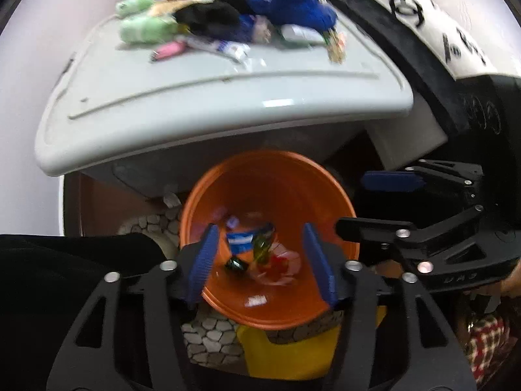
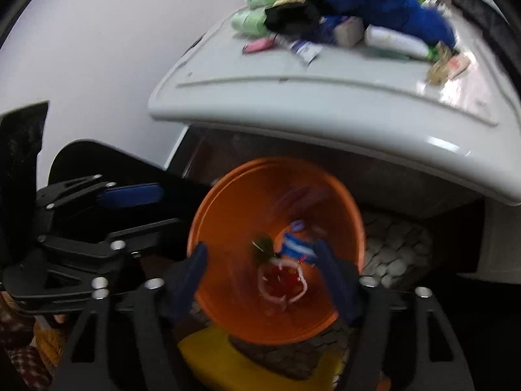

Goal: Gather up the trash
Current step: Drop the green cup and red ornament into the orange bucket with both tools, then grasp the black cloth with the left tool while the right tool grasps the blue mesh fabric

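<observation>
An orange bin (image 1: 267, 182) (image 2: 234, 208) stands on the floor below the table edge. In it lie a blue-and-white wrapper (image 1: 240, 240) (image 2: 294, 247), a green scrap (image 1: 260, 248) (image 2: 262, 247) and a red-and-white piece (image 1: 281, 265) (image 2: 282, 282). My left gripper (image 1: 263, 262) (image 2: 156, 210) points down over the bin mouth, open, with no trash touching its blue pads. My right gripper (image 2: 263, 275) (image 1: 368, 205) hangs over the same bin beside it, open and empty; its view is blurred.
A white table top (image 1: 195, 97) (image 2: 325, 97) overhangs the bin and carries green soft packs (image 1: 143, 29), a blue cloth (image 1: 293, 3), a pink item (image 1: 167, 50) and a tube (image 1: 224, 47). A yellow object (image 1: 286, 355) and a stone-pattern mat (image 1: 211, 335) lie beneath the bin.
</observation>
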{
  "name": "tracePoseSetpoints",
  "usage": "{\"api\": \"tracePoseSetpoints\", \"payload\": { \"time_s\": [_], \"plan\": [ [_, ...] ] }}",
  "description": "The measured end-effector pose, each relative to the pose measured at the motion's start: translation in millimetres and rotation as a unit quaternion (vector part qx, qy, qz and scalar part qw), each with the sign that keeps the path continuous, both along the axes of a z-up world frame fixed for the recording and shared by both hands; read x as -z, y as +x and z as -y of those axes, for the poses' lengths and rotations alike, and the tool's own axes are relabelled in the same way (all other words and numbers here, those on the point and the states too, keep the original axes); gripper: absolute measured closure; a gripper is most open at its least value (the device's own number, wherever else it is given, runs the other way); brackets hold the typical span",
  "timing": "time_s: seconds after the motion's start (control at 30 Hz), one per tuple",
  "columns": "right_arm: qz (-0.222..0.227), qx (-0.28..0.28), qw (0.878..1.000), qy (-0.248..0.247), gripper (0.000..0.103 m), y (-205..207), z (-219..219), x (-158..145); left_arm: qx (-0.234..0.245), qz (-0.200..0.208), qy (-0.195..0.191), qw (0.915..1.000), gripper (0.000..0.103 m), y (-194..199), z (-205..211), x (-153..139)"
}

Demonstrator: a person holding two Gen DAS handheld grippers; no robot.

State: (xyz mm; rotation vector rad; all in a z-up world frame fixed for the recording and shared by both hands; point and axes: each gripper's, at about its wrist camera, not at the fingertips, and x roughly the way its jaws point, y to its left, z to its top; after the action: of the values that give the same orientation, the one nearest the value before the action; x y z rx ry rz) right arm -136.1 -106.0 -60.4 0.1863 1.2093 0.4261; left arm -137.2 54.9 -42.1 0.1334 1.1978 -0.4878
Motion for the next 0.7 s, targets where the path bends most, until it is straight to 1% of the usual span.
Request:
{"api": "tracePoseSetpoints", "payload": {
  "time_s": [0.03, 0.07, 0.1, 0.13, 0.17, 0.2, 0.23, 0.27, 0.3, 0.33, 0.37, 0.4, 0.43, 0.47, 0.5, 0.53, 0.57, 0.6, 0.63, 0.67, 0.7],
  "plan": [
    [0.013, 0.015, 1.0, 0.004, 0.022, 2, 6, -5, -0.01, 0.012, -0.004, 0.9999, 0.044, 1, -2, -6],
    [0.03, 0.03, 0.999, 0.007, 0.021, 4, 14, -13, -0.019, 0.027, -0.007, 0.9994, 0.041, 2, -5, -11],
    [0.047, 0.041, 0.998, -0.001, 0.02, 6, 20, -20, -0.028, 0.043, -0.008, 0.9986, 0.034, 4, -9, -16],
    [0.066, 0.049, 0.997, -0.015, 0.019, 8, 23, -28, -0.039, 0.067, -0.004, 0.997, 0.031, 6, -11, -22],
    [0.094, 0.057, 0.993, -0.038, 0.015, 10, 26, -38, -0.05, 0.092, 0.001, 0.9945, 0.028, 7, -13, -29],
    [0.124, 0.064, 0.988, -0.058, 0.013, 11, 28, -49, -0.056, 0.108, 0.003, 0.9926, 0.025, 7, -13, -33],
    [0.154, 0.073, 0.982, -0.079, 0.011, 13, 30, -59, -0.064, 0.135, 0.008, 0.9887, 0.024, 10, -13, -42],
    [0.201, 0.084, 0.97, -0.109, 0.005, 12, 30, -75, -0.069, 0.151, 0.012, 0.986, 0.023, 12, -13, -46],
    [0.235, 0.091, 0.96, -0.124, 0.005, 12, 31, -87, -0.074, 0.171, 0.018, 0.9823, 0.022, 14, -14, -52],
    [0.267, 0.097, 0.949, -0.135, 0.005, 11, 31, -97, -0.081, 0.197, 0.028, 0.9767, 0.021, 17, -13, -59],
    [0.301, 0.107, 0.935, -0.152, 0.005, 12, 30, -111, -0.088, 0.215, 0.039, 0.9718, 0.017, 22, -10, -61],
    [0.326, 0.125, 0.92, -0.179, 0.005, 15, 27, -120, -0.098, 0.237, 0.054, 0.965, 0.014, 25, -8, -66],
    [0.342, 0.143, 0.905, -0.208, 0.005, 17, 26, -125, -0.111, 0.269, 0.079, 0.9536, 0.013, 26, -7, -72],
    [0.362, 0.167, 0.881, -0.255, 0.005, 22, 22, -131, -0.117, 0.289, 0.092, 0.9456, 0.013, 28, -5, -75],
    [0.375, 0.179, 0.861, -0.294, 0.005, 28, 16, -134, -0.121, 0.304, 0.1, 0.9395, 0.013, 31, -3, -78],
    [0.385, 0.18, 0.846, -0.323, 0.005, 37, 11, -135, -0.123, 0.312, 0.097, 0.9371, 0.013, 36, -2, -83],
    [0.385, 0.174, 0.847, -0.324, 0.005, 43, 10, -135, -0.124, 0.309, 0.086, 0.9391, 0.013, 41, -2, -85],
    [0.378, 0.175, 0.851, -0.319, 0.005, 52, 10, -134, -0.126, 0.302, 0.074, 0.942, 0.013, 47, -2, -87],
    [0.368, 0.176, 0.859, -0.309, 0.005, 61, 13, -133, -0.127, 0.295, 0.059, 0.9452, 0.013, 55, -2, -88],
    [0.348, 0.18, 0.872, -0.293, 0.005, 75, 18, -129, -0.127, 0.291, 0.054, 0.9468, 0.013, 59, -2, -89],
    [0.335, 0.183, 0.879, -0.286, 0.005, 85, 23, -127, -0.128, 0.287, 0.054, 0.9479, 0.013, 64, -1, -88]
  ]
}}
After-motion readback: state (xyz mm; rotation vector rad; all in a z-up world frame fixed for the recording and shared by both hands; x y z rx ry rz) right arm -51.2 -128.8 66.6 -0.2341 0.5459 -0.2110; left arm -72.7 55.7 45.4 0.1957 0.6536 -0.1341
